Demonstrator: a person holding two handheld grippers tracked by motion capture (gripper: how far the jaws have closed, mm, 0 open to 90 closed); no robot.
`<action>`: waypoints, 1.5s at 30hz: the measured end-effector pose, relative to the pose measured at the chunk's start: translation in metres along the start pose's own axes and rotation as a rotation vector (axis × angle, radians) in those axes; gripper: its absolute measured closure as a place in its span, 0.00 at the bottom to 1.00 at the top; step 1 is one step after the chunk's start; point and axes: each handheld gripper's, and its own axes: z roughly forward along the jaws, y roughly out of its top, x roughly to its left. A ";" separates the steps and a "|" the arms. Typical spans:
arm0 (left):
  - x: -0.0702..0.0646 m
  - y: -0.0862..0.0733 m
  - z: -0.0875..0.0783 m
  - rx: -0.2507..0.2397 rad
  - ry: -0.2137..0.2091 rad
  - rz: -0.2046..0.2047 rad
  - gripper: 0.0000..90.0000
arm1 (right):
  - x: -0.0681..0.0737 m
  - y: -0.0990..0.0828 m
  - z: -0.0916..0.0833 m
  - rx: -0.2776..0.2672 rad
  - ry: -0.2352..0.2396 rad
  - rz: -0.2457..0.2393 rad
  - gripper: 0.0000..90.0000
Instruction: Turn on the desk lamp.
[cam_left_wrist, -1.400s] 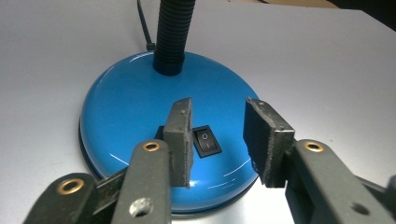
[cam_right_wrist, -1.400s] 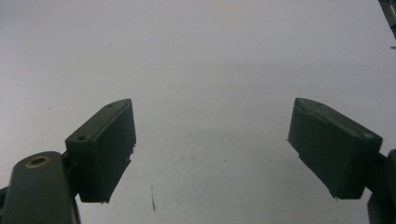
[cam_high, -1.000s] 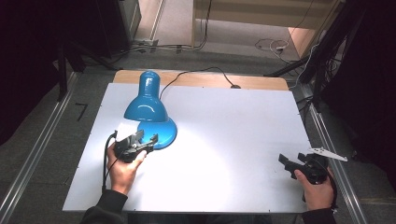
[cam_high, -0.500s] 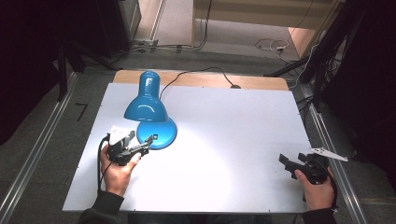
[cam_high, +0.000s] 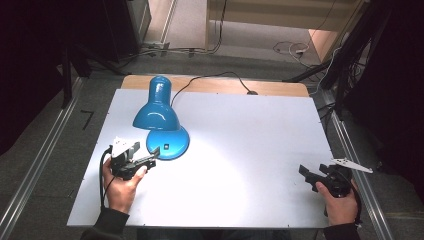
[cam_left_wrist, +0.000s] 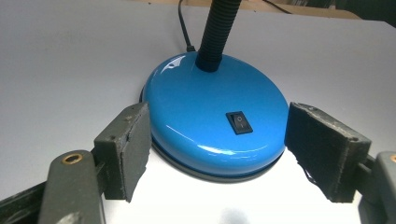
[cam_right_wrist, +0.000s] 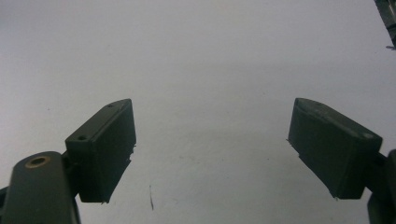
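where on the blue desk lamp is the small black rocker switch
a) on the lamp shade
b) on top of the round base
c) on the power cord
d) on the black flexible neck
b, the small black rocker switch sits on the upper surface of the glossy blue round base, in front of the black ribbed flexible neck, as the left gripper view shows.

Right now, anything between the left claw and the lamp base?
Nothing visible. The left claw has just been opening; its pads sit either side of the blue lamp base, with only bare white table around it.
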 end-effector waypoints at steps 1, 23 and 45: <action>0.000 0.000 -0.001 0.000 0.002 -0.003 0.27 | 0.000 0.000 0.000 0.000 0.000 0.000 0.15; -0.005 -0.004 -0.010 0.007 0.011 0.018 0.26 | 0.000 0.000 0.000 -0.002 0.000 0.000 0.15; -0.005 -0.009 -0.023 0.017 0.007 0.007 0.24 | -0.001 0.000 0.000 0.001 -0.001 -0.001 0.15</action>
